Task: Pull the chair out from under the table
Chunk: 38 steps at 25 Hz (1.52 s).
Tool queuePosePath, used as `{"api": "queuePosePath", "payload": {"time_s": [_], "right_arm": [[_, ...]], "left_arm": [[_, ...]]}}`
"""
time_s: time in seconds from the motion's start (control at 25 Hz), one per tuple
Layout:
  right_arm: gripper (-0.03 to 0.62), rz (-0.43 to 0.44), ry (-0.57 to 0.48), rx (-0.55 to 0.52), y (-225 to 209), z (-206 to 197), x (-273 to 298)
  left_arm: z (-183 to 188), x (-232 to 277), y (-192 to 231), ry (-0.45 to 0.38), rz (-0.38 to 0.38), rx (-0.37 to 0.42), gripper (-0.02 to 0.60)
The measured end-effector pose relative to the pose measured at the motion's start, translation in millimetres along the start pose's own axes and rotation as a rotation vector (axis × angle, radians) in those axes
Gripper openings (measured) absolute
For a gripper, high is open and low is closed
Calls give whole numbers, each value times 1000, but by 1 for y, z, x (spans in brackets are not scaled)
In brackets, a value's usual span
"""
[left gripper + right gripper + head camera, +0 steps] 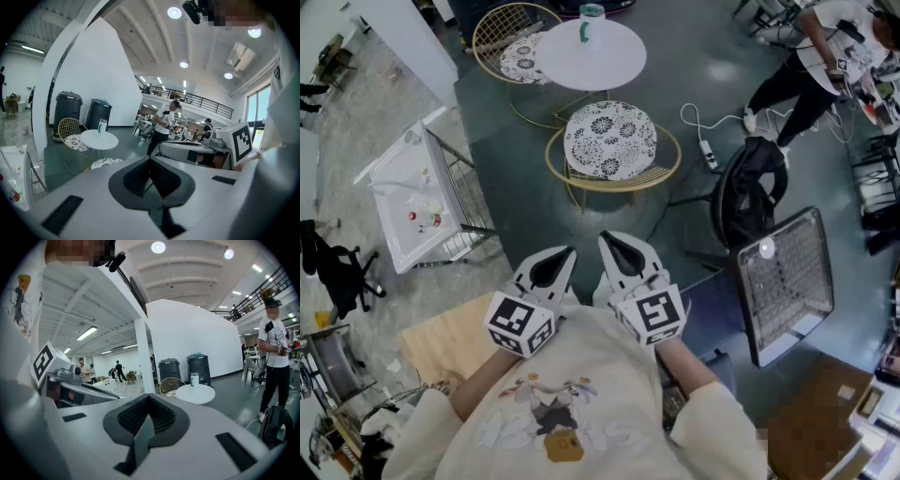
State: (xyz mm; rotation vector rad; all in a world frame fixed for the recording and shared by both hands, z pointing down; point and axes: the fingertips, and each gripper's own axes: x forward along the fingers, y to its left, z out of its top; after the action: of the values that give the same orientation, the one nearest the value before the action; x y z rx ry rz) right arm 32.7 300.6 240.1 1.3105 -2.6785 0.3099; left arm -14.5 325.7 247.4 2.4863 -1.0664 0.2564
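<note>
Left tongs (566,255) and right tongs (611,240) are both pressed together, empty. Only the head view shows the whole chair (609,141) ahead, its wire back toward them.

Gold-wire chair (609,141) — patterned cushion — just beside round white table (602,62)

No legible word, number or brand appears in any view. Left marker cube (521,324) and right marker cube (654,313), lower centre of the head view, bear only black-and-white square codes. The label on the cup (592,21), top centre, is unreadable.
</note>
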Motion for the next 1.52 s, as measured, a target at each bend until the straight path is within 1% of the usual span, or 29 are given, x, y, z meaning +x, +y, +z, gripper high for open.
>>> {"api": "queuePosePath", "payload": {"time_s": [0.16,0.32,0.48,0.6,0.76,0.84,0.96,1.12,1.2,1.36,1.52], "right_arm": [[9,16,0,-22,-8,3,-5],[9,29,10,-11,-18,0,-9],[9,71,45,-1,-24,-10,-8],[11,82,46,6,-34,-15,-10],[11,87,48,-60,-51,-18,-19],[11,81,75,-81,-63,-25,-21],[9,73,136,-76,-81,-42,-18],[11,84,167,-98,-94,-56,-11],[11,90,194,-115,-97,-64,-4],[11,103,281,-108,-105,-88,15],[11,95,305,-135,-113,-99,42]], "left_arm": [[1,8,-7,2,6,-1,9],[2,17,-14,6,16,-2,9],[-4,27,-17,19,31,-3,9],[-9,37,-19,29,46,-2,9],[-12,53,-26,33,63,-1,9],[-13,65,-27,34,75,1,9],[-13,82,-26,35,90,-2,9],[-16,97,-20,42,94,-18,9],[-20,102,-13,50,96,-30,9],[-29,112,4,76,90,-49,9],[-36,124,24,108,70,-49,9]]}}
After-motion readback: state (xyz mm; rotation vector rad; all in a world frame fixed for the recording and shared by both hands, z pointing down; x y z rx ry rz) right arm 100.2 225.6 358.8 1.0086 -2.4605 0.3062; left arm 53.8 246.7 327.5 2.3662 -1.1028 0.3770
